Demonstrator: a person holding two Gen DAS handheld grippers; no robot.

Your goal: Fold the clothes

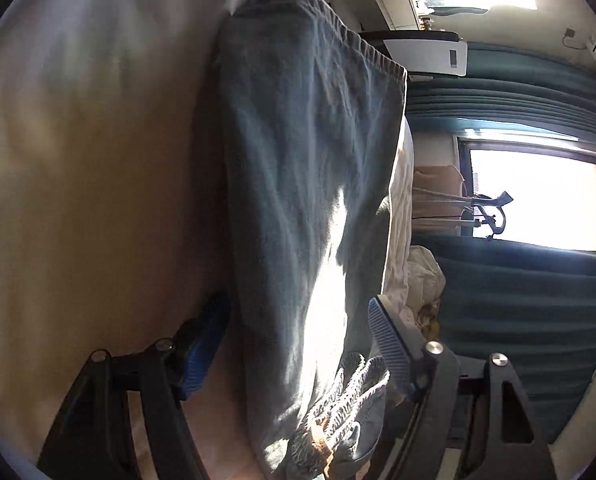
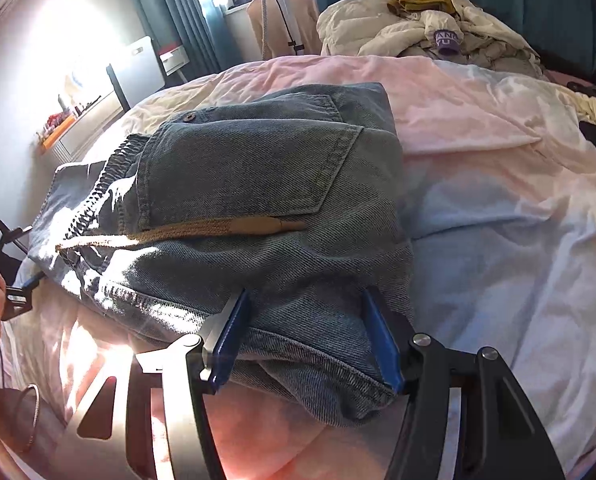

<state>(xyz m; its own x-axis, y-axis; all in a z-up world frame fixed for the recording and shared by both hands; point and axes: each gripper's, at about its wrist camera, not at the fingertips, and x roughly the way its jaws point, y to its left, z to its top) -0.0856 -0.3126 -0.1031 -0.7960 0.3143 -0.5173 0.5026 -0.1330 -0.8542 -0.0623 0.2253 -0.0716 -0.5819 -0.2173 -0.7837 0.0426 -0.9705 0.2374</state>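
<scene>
Gripping the near folded edge of the jeans (image 2: 258,200), right gripper (image 2: 306,340) has both blue pads pressed on denim. Left gripper (image 1: 294,344) jaws spread wide around the hem end, pads off the fabric. Jeans lie folded on the pink bedsheet (image 2: 478,128), tan drawstring (image 2: 218,230) across the pocket. Clothes heap (image 2: 418,28) behind; teal curtains (image 1: 518,300), tripod (image 2: 282,4) near window.

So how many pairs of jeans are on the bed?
1. The folded jeans lie on the bedsheet, with the right tongs gripping their near edge. The clothes pile at the far end may hide more.
</scene>
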